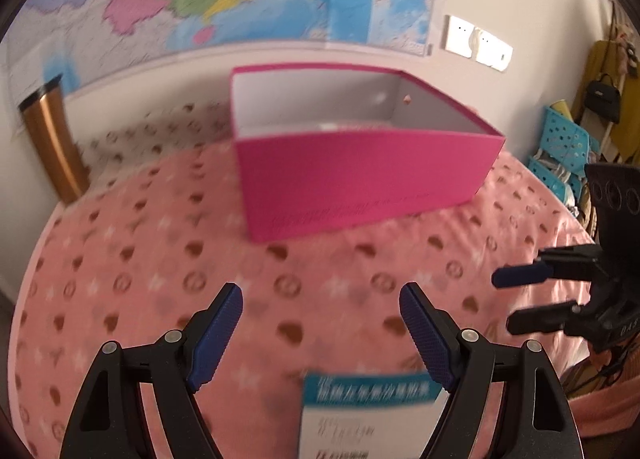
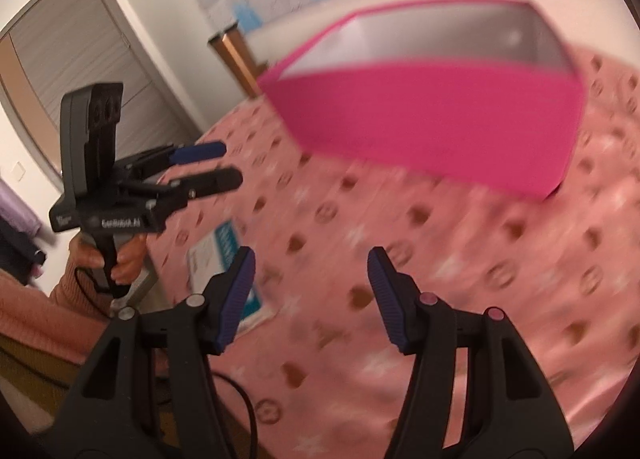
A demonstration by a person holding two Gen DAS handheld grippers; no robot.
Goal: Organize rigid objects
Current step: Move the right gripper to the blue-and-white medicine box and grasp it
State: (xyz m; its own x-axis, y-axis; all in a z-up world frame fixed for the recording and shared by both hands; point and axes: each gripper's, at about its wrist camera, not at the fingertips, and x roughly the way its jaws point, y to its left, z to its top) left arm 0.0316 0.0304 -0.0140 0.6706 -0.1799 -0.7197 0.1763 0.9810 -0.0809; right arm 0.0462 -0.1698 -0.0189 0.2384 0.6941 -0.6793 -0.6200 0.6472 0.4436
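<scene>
Fingers on both grippers stand wide, and nothing is between them. The left gripper hangs over the bed, which has a pink cover with brown spots. The right gripper hangs over the same bed, off to the right of the left fingers. A hand holds the left gripper's handle.

One small box, white with a teal band on top, lies flat on the bed. It is just below the left fingers and a bit toward the right one, close to the near edge of the bed. From the right wrist view it sits behind the left one of the right fingers, partly hidden. One big pink box with no lid stands farther out, well past both sets of fingertips. Its inside is pale, and I cannot tell what is in it.

I think the step now is reaching for the small box, which is not picked up yet. The next move should bring the left fingers down, one on each side of the small box, then squeeze, lift, and carry it forward to the pink box.

Count: two grippers, one small box, one pink box, one bed. The pictures are blurry, so smaller things may be missed.
</scene>
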